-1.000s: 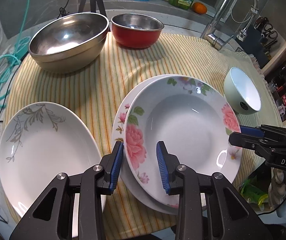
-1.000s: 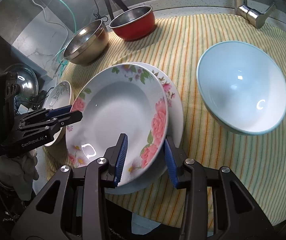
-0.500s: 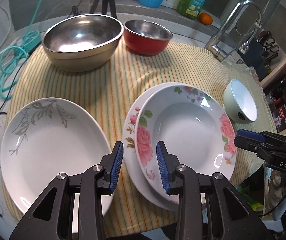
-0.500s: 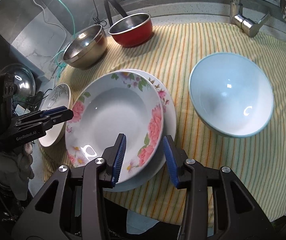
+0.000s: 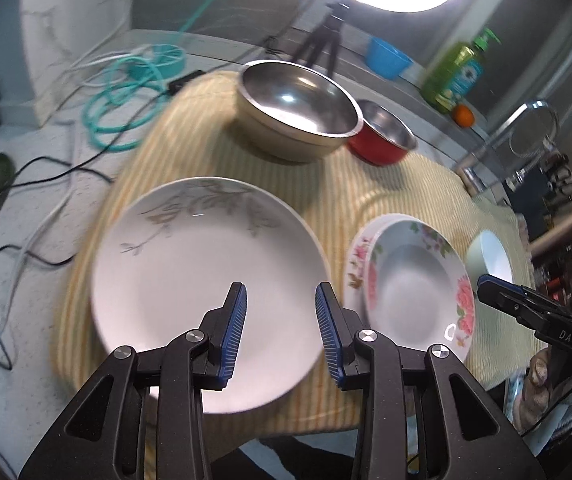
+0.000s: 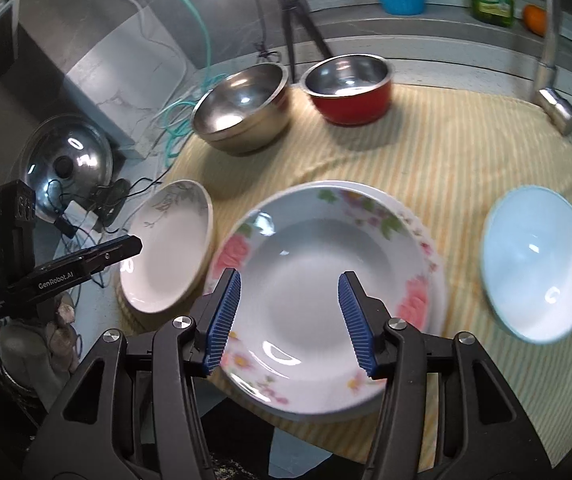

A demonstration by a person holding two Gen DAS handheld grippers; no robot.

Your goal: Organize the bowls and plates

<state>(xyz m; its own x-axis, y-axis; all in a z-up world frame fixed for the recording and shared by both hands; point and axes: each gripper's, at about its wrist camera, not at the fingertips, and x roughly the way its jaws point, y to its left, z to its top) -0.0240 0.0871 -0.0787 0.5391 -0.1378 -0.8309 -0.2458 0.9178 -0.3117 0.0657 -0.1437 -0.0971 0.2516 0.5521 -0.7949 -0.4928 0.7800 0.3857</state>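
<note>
Grippers have let go: the flower plate [image 6: 318, 280] now sits on its twin, beside the leaf plate [image 5: 205, 280]. Left gripper [image 5: 281, 332] and right gripper [image 6: 290, 316] hang over them, jaws opening, empty.

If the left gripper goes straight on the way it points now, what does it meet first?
Most likely the leaf plate: the left gripper, jaws opening and empty, points down at its near half. Depth is unclear.

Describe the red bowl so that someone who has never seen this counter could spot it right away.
Find the yellow striped cloth on the counter and look to its far edge, near the tripod. Two metal bowls stand there side by side; the red bowl is the smaller one, nearer the tap, steel inside, and the only one with a red outside.
</note>
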